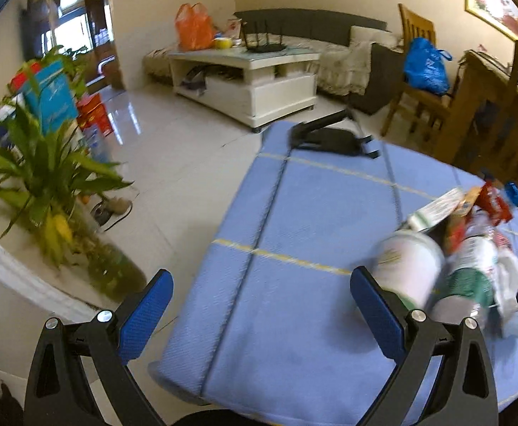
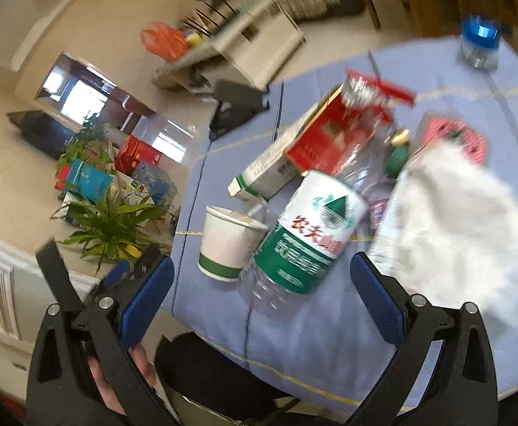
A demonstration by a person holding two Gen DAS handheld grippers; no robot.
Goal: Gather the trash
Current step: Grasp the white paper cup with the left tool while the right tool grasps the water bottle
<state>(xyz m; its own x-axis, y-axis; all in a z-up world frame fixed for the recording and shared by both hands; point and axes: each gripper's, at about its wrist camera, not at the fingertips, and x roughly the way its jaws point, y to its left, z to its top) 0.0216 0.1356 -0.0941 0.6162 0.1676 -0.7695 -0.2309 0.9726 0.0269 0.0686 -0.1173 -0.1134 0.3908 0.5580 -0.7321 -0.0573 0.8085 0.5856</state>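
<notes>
A pile of trash lies on the blue tablecloth (image 2: pixel 312 337): an empty plastic water bottle (image 2: pixel 305 234) with a green and white label, a white paper cup (image 2: pixel 223 245) with a green band, a white carton (image 2: pixel 269 170), a red box (image 2: pixel 326 138), red wrappers (image 2: pixel 454 135) and crumpled white paper (image 2: pixel 464 230). My right gripper (image 2: pixel 262 309) is open above the bottle's base. My left gripper (image 1: pixel 262 309) is open over the cloth (image 1: pixel 294 213), left of the cup (image 1: pixel 411 266) and the bottle (image 1: pixel 472 277).
A black folding stand (image 1: pixel 330 135) sits at the table's far edge. A blue-lidded jar (image 2: pixel 479 46) stands at the far right. A potted plant (image 1: pixel 46 184) stands on the white counter to the left. Wooden chairs (image 1: pixel 418 81) and a white coffee table (image 1: pixel 248 81) lie beyond.
</notes>
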